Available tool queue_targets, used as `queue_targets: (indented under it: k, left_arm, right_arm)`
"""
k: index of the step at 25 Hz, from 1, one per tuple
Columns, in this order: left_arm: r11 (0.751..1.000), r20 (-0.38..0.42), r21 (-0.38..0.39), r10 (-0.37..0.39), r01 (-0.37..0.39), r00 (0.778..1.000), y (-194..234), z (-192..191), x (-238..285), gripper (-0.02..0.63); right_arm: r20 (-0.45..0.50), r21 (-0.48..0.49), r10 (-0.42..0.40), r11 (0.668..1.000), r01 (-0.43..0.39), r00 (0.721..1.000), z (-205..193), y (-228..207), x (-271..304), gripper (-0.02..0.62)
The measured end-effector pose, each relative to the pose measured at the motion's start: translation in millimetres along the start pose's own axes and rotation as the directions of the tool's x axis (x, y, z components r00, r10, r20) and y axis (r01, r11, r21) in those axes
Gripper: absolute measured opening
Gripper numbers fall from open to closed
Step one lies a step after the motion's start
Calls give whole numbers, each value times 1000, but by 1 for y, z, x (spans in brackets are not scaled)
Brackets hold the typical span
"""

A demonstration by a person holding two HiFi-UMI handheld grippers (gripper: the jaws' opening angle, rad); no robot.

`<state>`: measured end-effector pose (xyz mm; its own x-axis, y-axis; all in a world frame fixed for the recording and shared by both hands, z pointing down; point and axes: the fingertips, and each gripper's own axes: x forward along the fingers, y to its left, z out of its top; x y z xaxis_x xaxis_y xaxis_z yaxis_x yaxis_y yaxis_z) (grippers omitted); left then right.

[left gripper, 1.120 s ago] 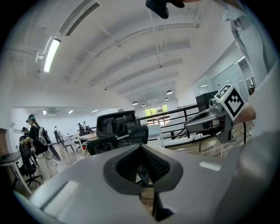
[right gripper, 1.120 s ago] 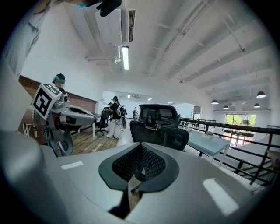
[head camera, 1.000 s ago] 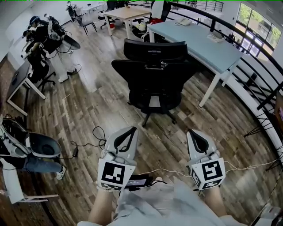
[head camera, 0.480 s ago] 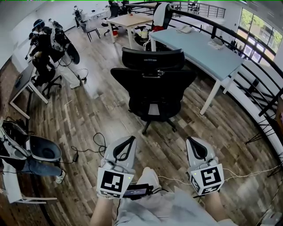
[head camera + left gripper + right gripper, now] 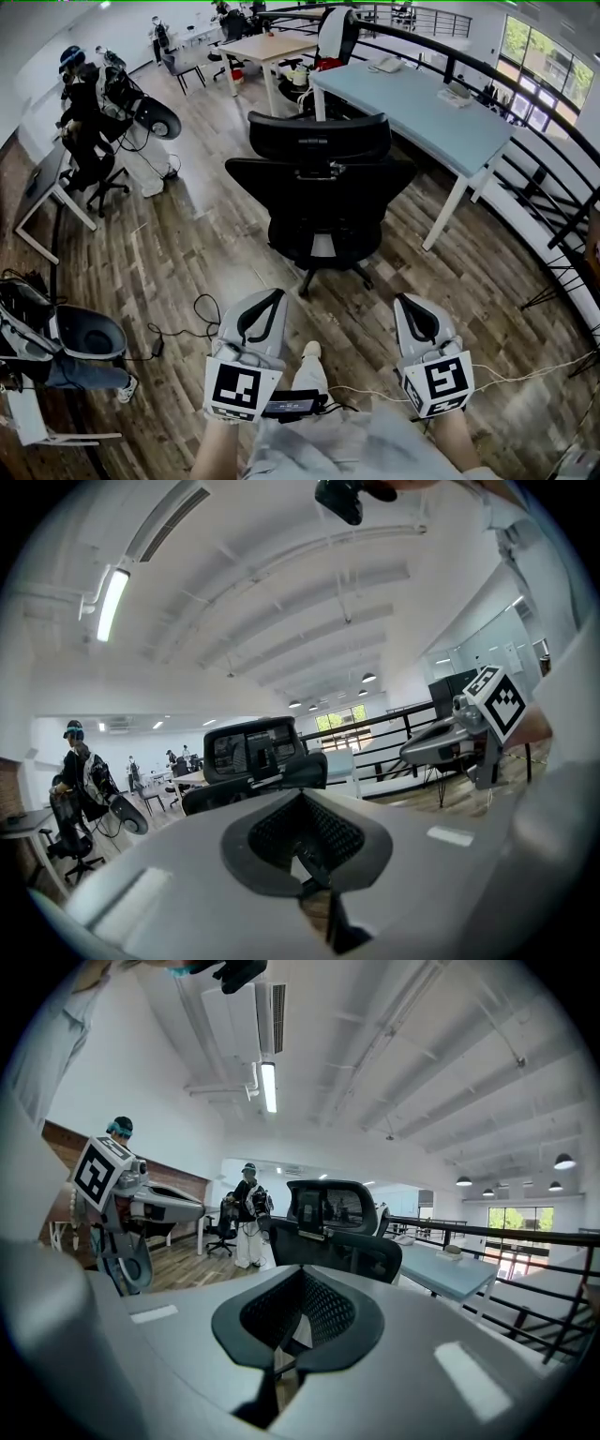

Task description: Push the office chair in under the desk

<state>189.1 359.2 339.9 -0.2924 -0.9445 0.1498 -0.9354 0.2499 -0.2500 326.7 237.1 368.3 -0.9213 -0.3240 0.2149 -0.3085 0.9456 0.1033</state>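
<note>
A black office chair (image 5: 321,192) stands on the wood floor with its back toward me, out from the light blue desk (image 5: 412,98) at its right. The chair's headrest and back also show ahead in the left gripper view (image 5: 253,761) and in the right gripper view (image 5: 333,1232). My left gripper (image 5: 267,302) and right gripper (image 5: 415,307) hang side by side near my body, a good way short of the chair. Both are shut with nothing between their jaws.
A wooden table (image 5: 272,42) stands further back. Another chair (image 5: 334,33) sits at the desk's far end. At left stand people (image 5: 84,112), a small table (image 5: 42,183) and a chair (image 5: 80,333). Cables (image 5: 202,305) lie on the floor. A black railing (image 5: 534,122) runs behind the desk.
The view has closed in slightly on the chair and turned a little. My foot has come forward between the grippers. Both grippers stay shut and level.
</note>
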Motion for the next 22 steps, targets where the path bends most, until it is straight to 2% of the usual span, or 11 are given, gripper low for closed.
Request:
queue_targets:
  k: [22]
  left_arm:
    - [1000, 34, 16, -22, 21, 999, 136, 1, 132, 5]
  right_arm:
    - [-21, -55, -45, 998, 44, 999, 48, -41, 153, 8]
